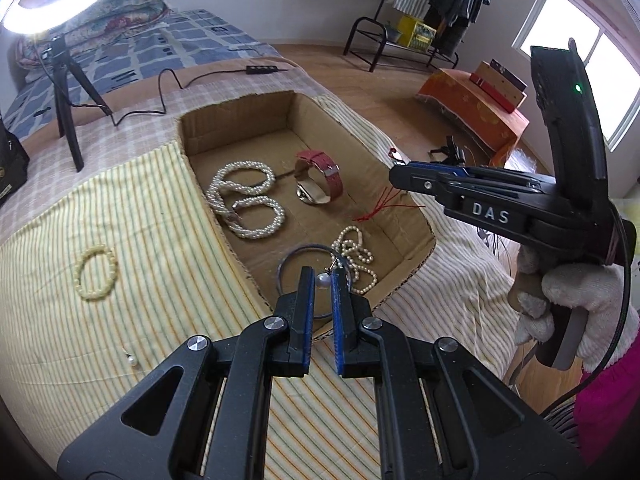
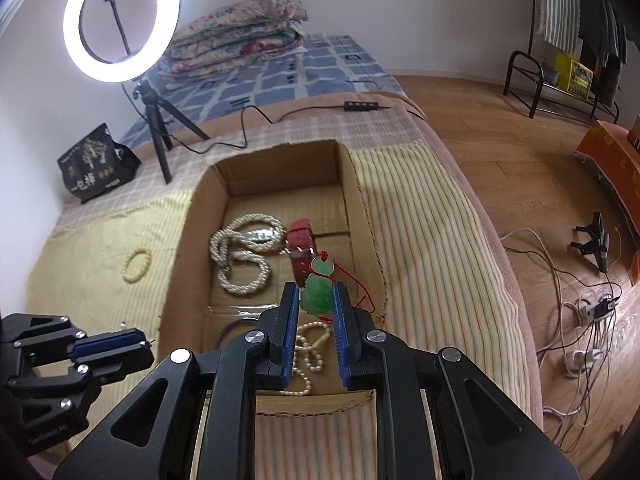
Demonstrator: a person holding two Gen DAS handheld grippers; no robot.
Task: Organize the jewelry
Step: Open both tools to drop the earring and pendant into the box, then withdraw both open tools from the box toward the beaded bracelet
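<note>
A cardboard box (image 1: 404, 216) sits on the striped bed cover and holds a thick pearl rope (image 1: 244, 200), a red-strap watch (image 1: 320, 178), a thin pearl necklace (image 1: 356, 256) and a dark bangle (image 1: 288, 264). My left gripper (image 1: 323, 280) is shut on a pearl earring (image 1: 323, 280) over the box's near edge. My right gripper (image 2: 316, 296) is shut on a green jade pendant (image 2: 317, 294) with a red cord (image 2: 352, 276), above the box (image 2: 200, 216). In the left wrist view the right gripper (image 1: 404, 178) shows side-on over the box's right edge. The left gripper (image 2: 148, 346) shows at the left of the right wrist view.
A cream bead bracelet (image 1: 95, 272) and a second pearl earring (image 1: 132, 360) lie on the striped cover left of the box. A ring light on a tripod (image 2: 120, 20), a black bag (image 2: 96, 160) and a cable stand behind. Wires lie on the floor (image 2: 580, 312) to the right.
</note>
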